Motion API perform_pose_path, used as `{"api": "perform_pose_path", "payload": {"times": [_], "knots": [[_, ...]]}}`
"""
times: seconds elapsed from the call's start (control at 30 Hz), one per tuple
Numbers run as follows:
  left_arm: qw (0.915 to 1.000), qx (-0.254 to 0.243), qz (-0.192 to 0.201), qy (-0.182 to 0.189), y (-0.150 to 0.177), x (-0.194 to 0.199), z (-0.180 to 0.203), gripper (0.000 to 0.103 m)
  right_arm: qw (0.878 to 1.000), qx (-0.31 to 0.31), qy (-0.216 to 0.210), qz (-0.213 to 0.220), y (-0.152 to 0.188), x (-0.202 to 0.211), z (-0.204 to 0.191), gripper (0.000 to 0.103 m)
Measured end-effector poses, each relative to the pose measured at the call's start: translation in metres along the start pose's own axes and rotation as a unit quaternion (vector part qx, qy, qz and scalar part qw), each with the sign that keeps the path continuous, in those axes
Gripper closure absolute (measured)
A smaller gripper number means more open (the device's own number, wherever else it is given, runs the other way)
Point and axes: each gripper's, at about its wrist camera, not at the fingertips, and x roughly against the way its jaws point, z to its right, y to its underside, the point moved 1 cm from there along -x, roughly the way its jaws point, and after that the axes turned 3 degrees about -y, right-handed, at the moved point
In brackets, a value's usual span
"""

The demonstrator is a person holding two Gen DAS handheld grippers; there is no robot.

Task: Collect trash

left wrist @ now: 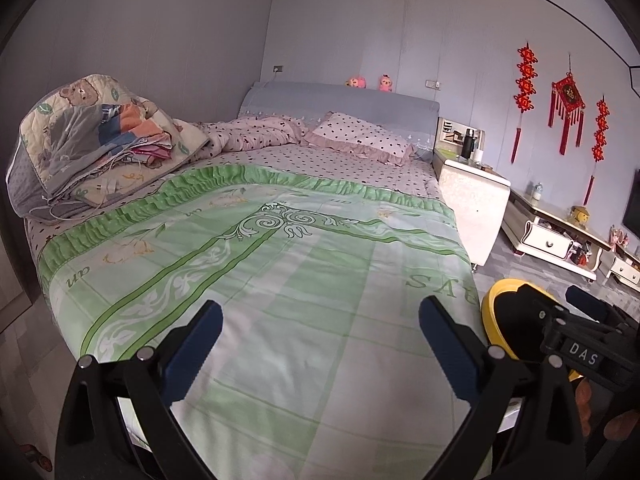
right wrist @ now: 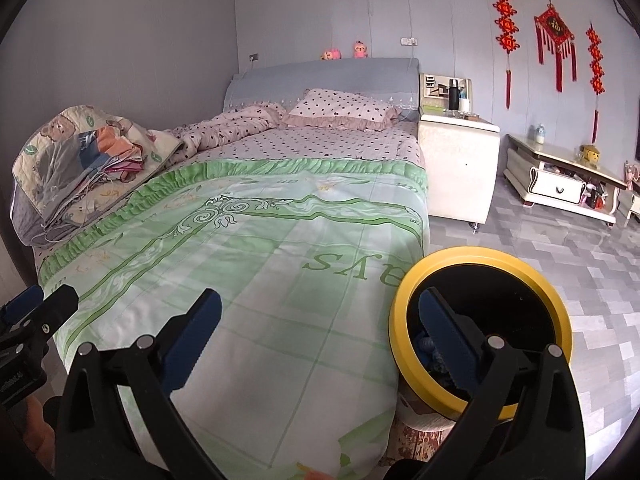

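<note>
A yellow-rimmed trash bin (right wrist: 480,256) with a black liner stands on the floor at the bed's foot corner; something bluish lies inside it (right wrist: 426,346). In the left wrist view its rim (left wrist: 494,312) shows at the right, partly hidden by the other gripper. My right gripper (right wrist: 320,338) hangs open and empty, its right finger over the bin's mouth, its left finger over the bed. My left gripper (left wrist: 320,344) is open and empty above the green bedspread (left wrist: 280,280). I see no loose trash on the bed.
The bed carries a polka-dot pillow (left wrist: 360,134) and a folded pile of quilts (left wrist: 88,140) at the left. A white nightstand (right wrist: 460,160) and a low cabinet (right wrist: 560,176) stand at the right on a grey tiled floor (right wrist: 560,248). Red ornaments (right wrist: 554,30) hang on the wall.
</note>
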Motion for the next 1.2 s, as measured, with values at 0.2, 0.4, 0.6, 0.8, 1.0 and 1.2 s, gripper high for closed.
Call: {"api": "perform_pose_path", "payload": {"times": [0.2, 0.4, 0.6, 0.8, 1.0, 1.2], "knots": [[0.9999, -0.011, 0.005, -0.003, 0.007, 0.002, 0.004, 0.008, 1.000, 0.009, -0.001, -0.003, 0.010, -0.005, -0.004, 0.008], [1.0000, -0.009, 0.002, -0.003, 0.010, -0.002, 0.004, 0.008, 1.000, 0.012, -0.005, -0.004, 0.015, -0.009, -0.004, 0.008], [1.0000, -0.003, -0.005, -0.001, 0.011, -0.005, 0.002, 0.008, 1.000, 0.013, -0.009, -0.009, 0.018, -0.013, -0.004, 0.008], [1.0000, -0.001, -0.007, 0.001, 0.012, -0.005, 0.001, 0.008, 1.000, 0.017, -0.011, -0.007, 0.019, -0.013, -0.007, 0.008], [1.0000, 0.000, -0.010, -0.001, 0.014, -0.007, 0.000, 0.008, 1.000, 0.011, -0.009, -0.009, 0.020, -0.014, -0.005, 0.008], [0.9999, 0.000, -0.010, 0.000, 0.014, -0.007, 0.000, 0.008, 1.000, 0.008, -0.008, -0.012, 0.020, -0.015, -0.004, 0.008]]}}
